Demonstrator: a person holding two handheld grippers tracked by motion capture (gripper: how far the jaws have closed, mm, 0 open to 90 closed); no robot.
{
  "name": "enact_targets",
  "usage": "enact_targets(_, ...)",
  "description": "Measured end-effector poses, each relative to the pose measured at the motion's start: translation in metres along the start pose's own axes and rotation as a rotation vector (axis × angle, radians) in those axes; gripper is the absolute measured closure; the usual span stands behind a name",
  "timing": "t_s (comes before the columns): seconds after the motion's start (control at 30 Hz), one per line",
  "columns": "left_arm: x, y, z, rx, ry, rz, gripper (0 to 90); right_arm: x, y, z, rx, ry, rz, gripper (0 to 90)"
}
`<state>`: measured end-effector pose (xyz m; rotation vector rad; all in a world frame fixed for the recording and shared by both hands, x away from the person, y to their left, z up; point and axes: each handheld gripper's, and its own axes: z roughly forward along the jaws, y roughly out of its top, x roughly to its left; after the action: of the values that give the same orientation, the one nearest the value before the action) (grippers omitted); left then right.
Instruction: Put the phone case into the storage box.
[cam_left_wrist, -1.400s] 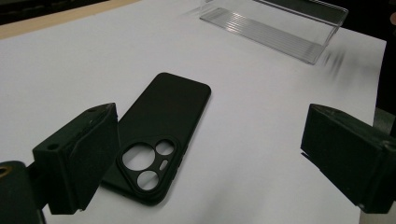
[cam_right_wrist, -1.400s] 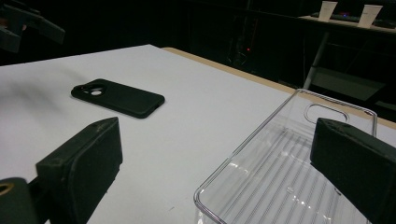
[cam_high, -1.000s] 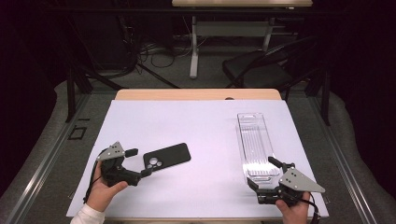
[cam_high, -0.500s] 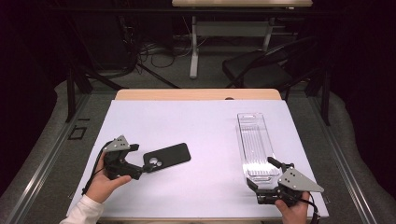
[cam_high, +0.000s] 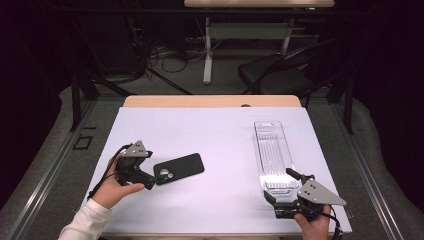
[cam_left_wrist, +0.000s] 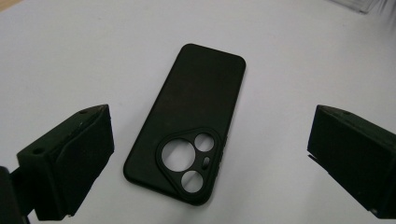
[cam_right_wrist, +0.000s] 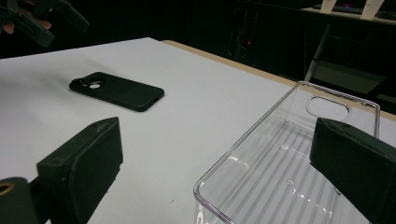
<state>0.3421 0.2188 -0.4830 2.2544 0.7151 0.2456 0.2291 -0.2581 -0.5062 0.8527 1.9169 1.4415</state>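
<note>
Jaws of the left hand-held gripper (cam_left_wrist: 205, 154) stand wide apart over the camera end of the black phone case (cam_left_wrist: 191, 121), gripping nothing, seemingly lined up to close across its width. That case lies flat, back up, on the white tabletop (cam_high: 220, 135), well to the left of the clear plastic tray (cam_high: 274, 152). At the tray's near end the right hand-held gripper (cam_right_wrist: 210, 163) is equally wide open and empty, one jaw over the tray, perhaps ready to steady it.

One matte black phone case with a triangular camera cutout (cam_high: 179, 168) lies here. One long clear plastic tray (cam_high: 274, 152) too. Two black handheld grippers (cam_high: 151, 181).
</note>
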Motion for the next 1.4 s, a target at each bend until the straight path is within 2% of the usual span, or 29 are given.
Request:
enact_targets(0.2,0.003,0.010,0.006,0.052,-0.011,0.043,0.5,0.000,0.000,0.000,0.002,0.001,-0.002,2.2)
enact_targets(0.6,0.014,0.016,0.030,0.095,-0.060,0.045,0.9,0.000,-0.001,0.001,0.005,0.003,0.003,2.4)
enact_targets(0.73,0.016,0.017,0.038,0.087,-0.060,0.063,1.2,0.000,-0.001,0.001,0.007,0.005,0.004,2.4)
enact_targets(1.17,0.021,0.018,0.060,0.094,-0.089,0.074,1.2,0.000,-0.001,0.001,0.008,0.008,0.004,2.4)
enact_targets(1.4,0.020,0.020,0.071,0.122,-0.094,0.084,1.3,0.000,-0.001,0.001,0.008,0.008,0.003,2.4)
